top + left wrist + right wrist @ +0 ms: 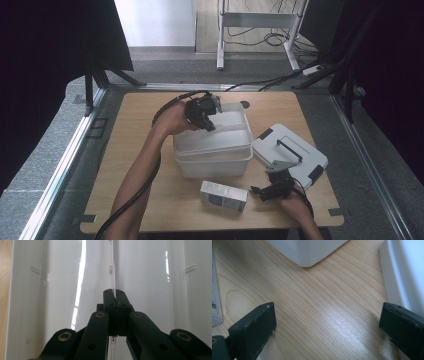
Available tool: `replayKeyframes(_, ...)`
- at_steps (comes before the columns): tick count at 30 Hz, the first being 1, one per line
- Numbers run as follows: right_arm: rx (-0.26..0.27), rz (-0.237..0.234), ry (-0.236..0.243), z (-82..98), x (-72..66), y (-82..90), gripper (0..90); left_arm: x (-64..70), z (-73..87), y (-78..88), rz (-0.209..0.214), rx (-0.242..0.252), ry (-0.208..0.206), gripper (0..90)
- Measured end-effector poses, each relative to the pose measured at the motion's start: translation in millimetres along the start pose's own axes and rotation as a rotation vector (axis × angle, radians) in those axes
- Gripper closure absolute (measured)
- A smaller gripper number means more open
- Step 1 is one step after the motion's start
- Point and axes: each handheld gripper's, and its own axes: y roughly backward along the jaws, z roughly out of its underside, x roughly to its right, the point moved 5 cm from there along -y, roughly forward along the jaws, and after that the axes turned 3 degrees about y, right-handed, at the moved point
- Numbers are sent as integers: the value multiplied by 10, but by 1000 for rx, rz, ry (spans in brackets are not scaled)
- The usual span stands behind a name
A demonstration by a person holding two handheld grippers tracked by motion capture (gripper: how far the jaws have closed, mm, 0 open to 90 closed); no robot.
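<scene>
The glossy white plastic tray (212, 135) sits in the rectangular tub (215, 162) mid-table (150, 215). The left gripper (207, 120) has its fingers clamped on the tray's thin centre divider (112, 267). The right gripper (260, 191) hovers over bare wood grain, fingers apart, between a small carton (223, 196) and the flat white lid (290, 155). The carton's print is unreadable.

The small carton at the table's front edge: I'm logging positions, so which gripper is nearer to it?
Right. The right gripper rests on the table just beside the small carton; the left gripper is farther back, clamped on the white tray.
</scene>
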Motion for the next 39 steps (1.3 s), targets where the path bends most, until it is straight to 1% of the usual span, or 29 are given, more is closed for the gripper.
replayKeyframes(4, 0, 0, 0, 0, 0, 0, 6, -34, 135, 63, -22, -1, 68, 889)
replayKeyframes(8, 1, 0, 0, 0, 0, -1, 6, -87, 317, 155, -43, 0, 135, 889)
replayKeyframes(9, 0, -1, 0, 0, 0, 0, 6, -110, 416, 204, -56, -3, 169, 889)
replayKeyframes(10, 1, 0, 0, 0, 0, -1, 6, -110, 416, 204, -56, -3, 169, 889)
replayKeyframes(12, 0, 0, 1, 0, 1, 0, 6, -129, 532, 253, -70, -4, 206, 888)
replayKeyframes(15, -1, 0, 1, 0, 2, 1, 6, -148, 678, 309, -83, -3, 239, 889)
replayKeyframes(16, -1, 0, 1, 0, 2, 1, 6, -154, 731, 326, -85, 2, 255, 889)
replayKeyframes(20, -1, 0, 1, 0, 1, 1, 6, -178, 954, 396, -102, 2, 307, 889)
replayKeyframes(22, -2, -1, 0, 0, 2, 2, 6, -190, 1124, 431, -107, 1, 344, 889)
replayKeyframes(23, -2, -1, 0, 0, 2, 2, 6, -190, 1124, 431, -107, 1, 344, 889)
replayKeyframes(27, -1, -1, 1, 0, 2, 2, 7, -204, 1340, 470, -119, 0, 386, 889)
replayKeyframes(28, -1, -1, 1, 0, 2, 2, 7, -203, 1449, 485, -126, 10, 416, 889)
replayKeyframes(29, -1, -1, 1, 0, 2, 2, 7, -203, 1449, 485, -126, 10, 416, 889)
replayKeyframes(30, -1, 0, 1, 0, 3, 2, 7, -201, 1483, 489, -127, 13, 427, 889)
replayKeyframes(31, -1, 0, 1, 0, 2, 2, 7, -198, 1537, 495, -130, 18, 444, 888)
replayKeyframes(33, -1, 0, 1, 0, 2, 2, 7, -196, 1627, 515, -137, 13, 463, 889)
replayKeyframes(37, -1, 0, 1, 0, 3, 2, 7, -188, 1792, 565, -147, 7, 488, 889)
replayKeyframes(39, -1, 0, 1, 0, 3, 2, 7, -178, 1920, 614, -154, 15, 510, 889)
